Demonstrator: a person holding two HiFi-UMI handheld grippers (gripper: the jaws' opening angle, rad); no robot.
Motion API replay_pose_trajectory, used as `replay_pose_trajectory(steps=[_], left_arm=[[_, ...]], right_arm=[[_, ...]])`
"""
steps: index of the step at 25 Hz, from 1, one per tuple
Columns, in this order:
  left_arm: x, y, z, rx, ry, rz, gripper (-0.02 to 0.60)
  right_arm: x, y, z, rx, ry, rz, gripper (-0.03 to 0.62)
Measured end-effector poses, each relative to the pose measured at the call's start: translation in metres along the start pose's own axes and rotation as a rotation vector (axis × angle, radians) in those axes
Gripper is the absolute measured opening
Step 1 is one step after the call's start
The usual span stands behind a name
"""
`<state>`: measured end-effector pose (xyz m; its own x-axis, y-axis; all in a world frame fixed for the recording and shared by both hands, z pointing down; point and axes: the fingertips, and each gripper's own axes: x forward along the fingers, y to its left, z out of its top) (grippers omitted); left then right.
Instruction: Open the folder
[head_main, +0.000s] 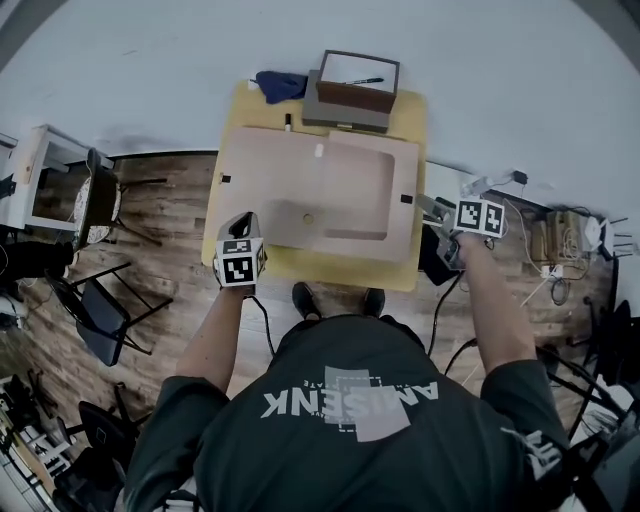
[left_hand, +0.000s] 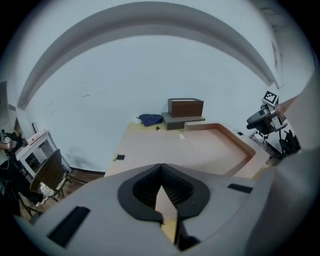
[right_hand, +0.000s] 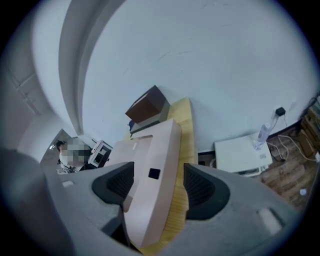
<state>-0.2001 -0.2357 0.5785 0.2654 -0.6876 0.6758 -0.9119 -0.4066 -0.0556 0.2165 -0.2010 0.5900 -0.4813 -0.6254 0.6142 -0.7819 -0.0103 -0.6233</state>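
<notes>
A large pale pink folder (head_main: 320, 190) lies flat and closed on the wooden table (head_main: 240, 110), covering most of it. My left gripper (head_main: 243, 222) hangs above the folder's front left corner. In the left gripper view its jaws (left_hand: 161, 167) are shut tip to tip, the folder (left_hand: 200, 147) lies well ahead and below, and only a beige sliver shows behind the pads. My right gripper (head_main: 440, 208) is off the table's right edge, level with the folder's right side. In the right gripper view it (right_hand: 159, 182) stands open, and the folder's thick edge (right_hand: 150, 150) shows beyond the gap, untouched.
At the table's back stand a brown box (head_main: 355, 85) on a grey one, with a pen on top and a blue cloth (head_main: 280, 85) beside them. Chairs (head_main: 100, 200) stand on the left. A white device (right_hand: 242, 152) and cables (head_main: 560, 240) lie on the floor at right.
</notes>
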Motion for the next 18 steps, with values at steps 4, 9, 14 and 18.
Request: replay_pose_trajectory(steps=[4, 9, 14, 18], left_arm=[[-0.019, -0.021, 0.046, -0.003, -0.134, -0.072, 0.002], [-0.046, -0.049, 0.108, -0.029, -0.272, -0.155, 0.002], [-0.079, -0.072, 0.163, -0.037, -0.388, -0.197, 0.002], [-0.095, -0.078, 0.193, -0.071, -0.416, -0.173, 0.002]], right_arm=[[-0.026, 0.031, 0.025, -0.093, -0.082, 0.055, 0.301], [-0.067, 0.065, 0.063, -0.256, -0.210, 0.062, 0.297], [-0.111, 0.115, 0.092, -0.372, -0.336, 0.113, 0.267], [-0.142, 0.140, 0.110, -0.421, -0.425, 0.091, 0.198]])
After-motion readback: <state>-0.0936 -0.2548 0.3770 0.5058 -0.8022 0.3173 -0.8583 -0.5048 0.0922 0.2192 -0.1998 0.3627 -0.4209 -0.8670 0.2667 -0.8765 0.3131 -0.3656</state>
